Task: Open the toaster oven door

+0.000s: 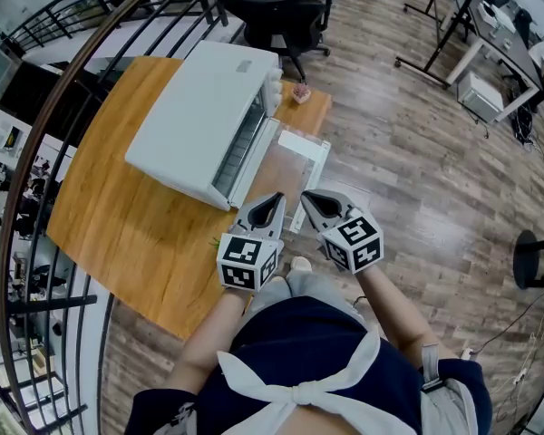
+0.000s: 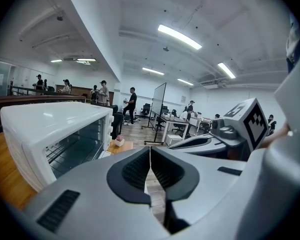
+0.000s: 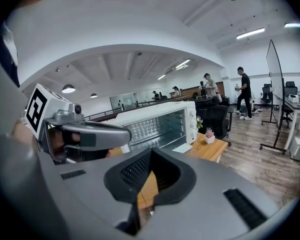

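- Your left gripper [image 1: 274, 199] and right gripper [image 1: 310, 198] are both squeezed shut with nothing in them, side by side.
- Just past them, the white toaster oven [image 1: 204, 116] sits on the wooden bench [image 1: 118, 216].
- Its door [image 1: 290, 172] lies open, flat toward you.

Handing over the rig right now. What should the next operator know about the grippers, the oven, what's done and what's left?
Left gripper: shut, empty, held in front of the oven.
Right gripper: shut, empty, beside the left one.
White toaster oven sits on the wooden table; its glass door lies folded down, open.
Done: door opened.
Left: nothing visible for this job.
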Demonstrator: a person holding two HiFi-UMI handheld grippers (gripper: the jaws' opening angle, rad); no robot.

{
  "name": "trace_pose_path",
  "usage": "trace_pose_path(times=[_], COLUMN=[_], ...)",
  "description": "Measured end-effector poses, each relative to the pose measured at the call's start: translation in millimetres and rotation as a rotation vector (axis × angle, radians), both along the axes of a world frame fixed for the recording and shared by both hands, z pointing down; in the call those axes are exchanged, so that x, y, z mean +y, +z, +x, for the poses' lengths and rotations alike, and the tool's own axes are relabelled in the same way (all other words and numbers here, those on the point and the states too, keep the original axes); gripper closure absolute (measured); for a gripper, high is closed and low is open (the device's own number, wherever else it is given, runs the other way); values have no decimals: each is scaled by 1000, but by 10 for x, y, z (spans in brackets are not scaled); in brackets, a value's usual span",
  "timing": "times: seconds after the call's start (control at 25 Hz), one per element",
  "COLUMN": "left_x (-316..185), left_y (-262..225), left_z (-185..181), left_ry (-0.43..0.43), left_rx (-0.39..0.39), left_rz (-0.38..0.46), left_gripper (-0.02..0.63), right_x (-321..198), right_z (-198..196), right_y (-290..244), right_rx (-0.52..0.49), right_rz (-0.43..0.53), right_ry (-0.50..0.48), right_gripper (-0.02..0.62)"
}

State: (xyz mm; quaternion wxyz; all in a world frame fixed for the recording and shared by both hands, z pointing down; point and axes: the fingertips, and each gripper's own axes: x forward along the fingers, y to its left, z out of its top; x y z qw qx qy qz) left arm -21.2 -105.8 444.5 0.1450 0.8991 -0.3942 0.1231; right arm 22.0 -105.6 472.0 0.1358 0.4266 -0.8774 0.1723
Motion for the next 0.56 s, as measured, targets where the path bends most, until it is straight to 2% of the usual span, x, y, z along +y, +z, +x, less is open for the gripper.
trace_pose_path(times=[0.56], left_x=[115], left_y=[18], left_z=[35], left_ry=[-5], left_rx=[-5], left_rz=[-15], left_gripper=[581], right_x=[106], right_z=[35], right_y=[32], right_rx=[3], right_rz=[-17], right_ry=[-6], right_gripper=[592])
